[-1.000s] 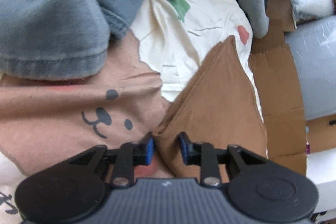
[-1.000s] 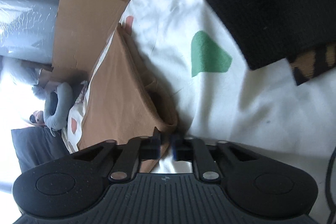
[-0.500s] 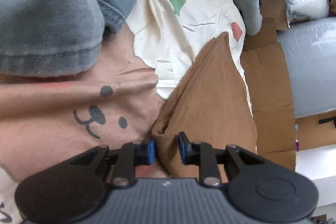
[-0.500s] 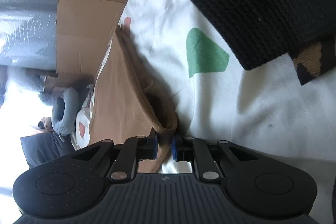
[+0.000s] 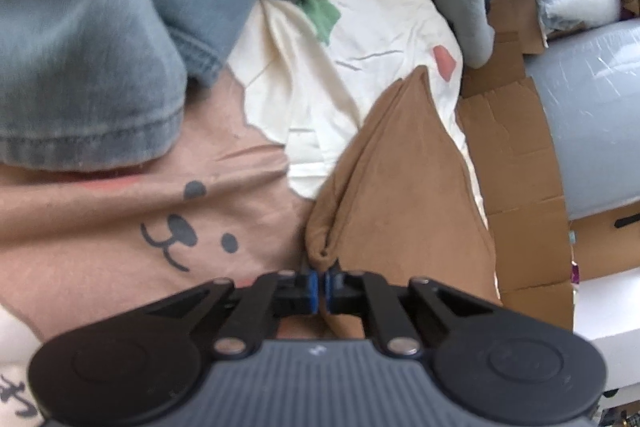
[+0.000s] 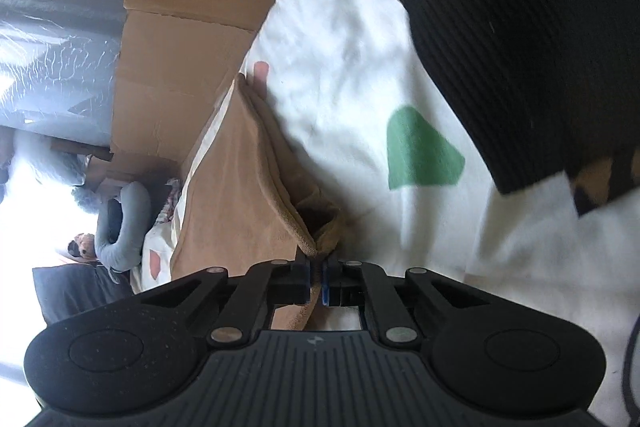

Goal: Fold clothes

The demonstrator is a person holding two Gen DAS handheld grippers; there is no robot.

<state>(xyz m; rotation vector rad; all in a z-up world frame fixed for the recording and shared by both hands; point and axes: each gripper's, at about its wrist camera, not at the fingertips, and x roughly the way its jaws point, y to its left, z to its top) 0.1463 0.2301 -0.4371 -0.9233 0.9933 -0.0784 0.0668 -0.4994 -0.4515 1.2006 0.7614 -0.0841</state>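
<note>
— Looking at the left side first: what lies there?

— Denim garment heaped at upper left, over a pink fabric with a bear face. Further right, a cream sheet with green and coral patches, then flattened cardboard along the far edge.

— And the left gripper?

— Pinched tight on a bunched corner of the brown garment, blue pads nearly meeting with only a thin fold of cloth between. Brown garment spread up and away from the pads to a point, lying on the cream sheet beside the cardboard.

— Over to the right wrist view?

— Same cardboard at upper left, a grey neck pillow below it. Brown garment running down the middle, its rolled hem gathered at the bottom. Cream sheet with a green patch to its right, a black knit garment across the upper right.

— Right gripper?

— Clamped narrow on the other corner of the brown garment, hem caught between the pads.
</note>
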